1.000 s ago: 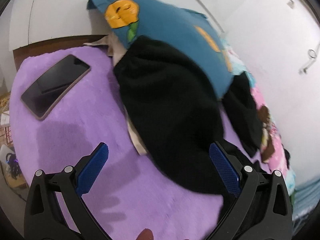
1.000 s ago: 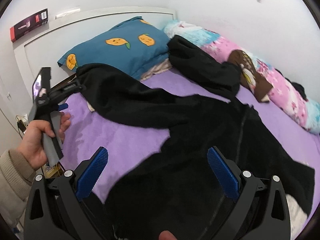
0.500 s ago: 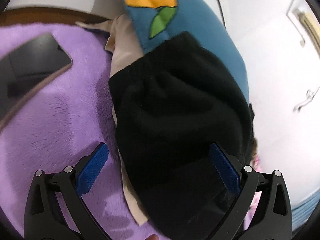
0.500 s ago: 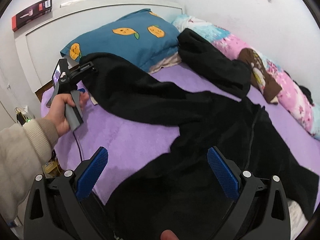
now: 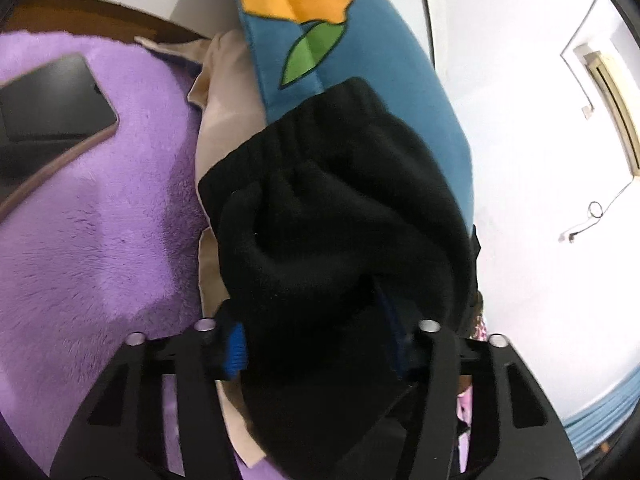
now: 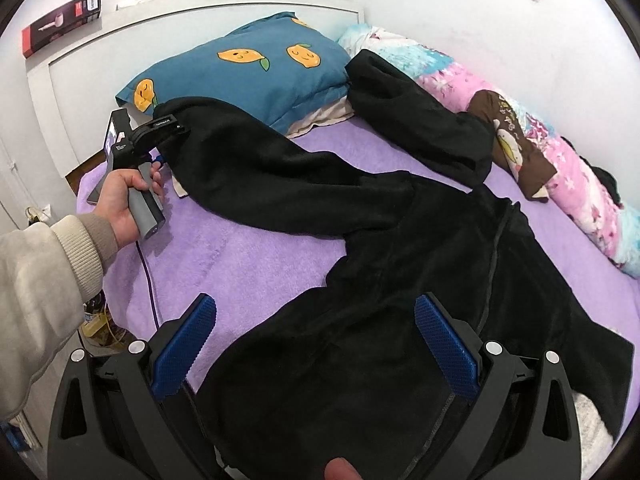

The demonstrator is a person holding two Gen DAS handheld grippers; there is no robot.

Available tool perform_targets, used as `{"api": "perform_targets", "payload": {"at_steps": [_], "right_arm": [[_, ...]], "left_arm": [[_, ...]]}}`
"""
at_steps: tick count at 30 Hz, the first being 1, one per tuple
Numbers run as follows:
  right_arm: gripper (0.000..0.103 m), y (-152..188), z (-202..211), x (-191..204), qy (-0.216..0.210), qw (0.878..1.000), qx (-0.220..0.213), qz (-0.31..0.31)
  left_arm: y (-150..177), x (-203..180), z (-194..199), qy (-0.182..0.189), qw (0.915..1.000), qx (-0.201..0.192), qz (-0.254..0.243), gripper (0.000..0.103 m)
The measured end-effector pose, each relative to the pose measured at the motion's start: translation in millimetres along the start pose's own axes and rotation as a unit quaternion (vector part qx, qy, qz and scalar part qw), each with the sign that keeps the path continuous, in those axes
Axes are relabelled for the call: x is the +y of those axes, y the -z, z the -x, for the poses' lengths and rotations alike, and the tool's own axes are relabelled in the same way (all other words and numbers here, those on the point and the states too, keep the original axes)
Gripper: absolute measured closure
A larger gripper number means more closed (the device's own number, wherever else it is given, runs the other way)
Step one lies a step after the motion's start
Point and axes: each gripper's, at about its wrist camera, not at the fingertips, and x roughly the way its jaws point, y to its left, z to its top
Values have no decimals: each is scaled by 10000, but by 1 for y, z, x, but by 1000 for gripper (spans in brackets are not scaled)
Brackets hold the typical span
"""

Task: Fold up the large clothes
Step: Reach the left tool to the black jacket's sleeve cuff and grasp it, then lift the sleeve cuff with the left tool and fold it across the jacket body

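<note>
Left gripper (image 5: pixel 316 344) just been closing, now pinching the cuff end of the black garment's sleeve (image 5: pixel 328 216); bunched fleece filling the gap between the blue pads (image 5: pixel 235 346), right-hand pad mostly buried in cloth. Sleeve end lying straight ahead of these jaws, leaning on the blue lemon-print pillow (image 5: pixel 360 92) beyond it. Beige cloth (image 5: pixel 224 120) poking out just left of the sleeve, phone (image 5: pixel 48 104) lying well off to the left on the purple blanket (image 5: pixel 100 240).

Right gripper (image 6: pixel 316 348) hanging spread wide, pads clear of fabric. Black garment (image 6: pixel 400 280) lying flat under and ahead of it, body running between the fingers, near edge passing just inside the left finger. Gripped sleeve stretching away up-left to the left gripper, held by a hand (image 6: pixel 124 196) in a beige cuffed sleeve. Second sleeve reaching ahead-right toward the pink floral bolster (image 6: pixel 560 152).
</note>
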Motion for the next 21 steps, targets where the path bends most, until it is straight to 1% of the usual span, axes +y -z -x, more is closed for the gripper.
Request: {"api": "perform_targets", "payload": {"at_steps": [1,2,3,5,6,7,9,10,12,13,15,16,17,18,20,21], "right_arm": [[5,-1,2,0,3,10000,-19,-17],[5,-2,3,-1,10,10000,-32,-24],[5,-3,5,-2,21,10000,-52,-34],[5,-5,9,-4,38,9999,-98,-53],[5,-6,11,-6,47,9999,-105,-71],[5,-8,13,-8,42,9999,-115,-99],[5,-11,18,-14,43,9997,-148,-176],[5,-13,21,-16,61,9997,-174,-186],[5,-17,27,-21,43,9995,-221,-221],[5,-20,30,-25,21,9994,-225,-265],[5,-31,39,-37,-58,9989,-222,-397],[5,-37,43,-43,-71,9987,-209,-458],[5,-43,48,-49,-83,9984,-217,-507],[5,-50,54,-55,-121,9981,-222,-569],[5,-67,63,-66,-237,9973,-185,-677],[5,-77,70,-73,-374,9961,-139,-787]], "left_arm": [[0,-2,2,-107,9999,-13,-32,68],[-1,-2,4,-207,9998,-4,-40,74],[-1,0,8,-235,9997,1,-16,77],[-1,-3,16,-306,9995,-15,-44,87],[0,-7,21,-308,9994,-46,-122,88],[1,-15,30,-368,9987,-117,-319,88],[-3,-27,42,-409,9976,-232,-499,89],[-1,-34,52,-384,9969,-323,-600,89],[7,-49,72,-371,9946,-441,-860,89],[16,-65,81,-416,9927,-487,-1025,90],[32,-95,94,-507,9851,-612,-1528,90],[37,-113,96,-565,9778,-633,-1917,90],[46,-132,105,-656,9687,-719,-2282,90],[50,-139,114,-665,9638,-778,-2464,90],[70,-167,131,-664,9476,-977,-2968,90],[77,-178,138,-666,9424,-1024,-3115,90]]}}
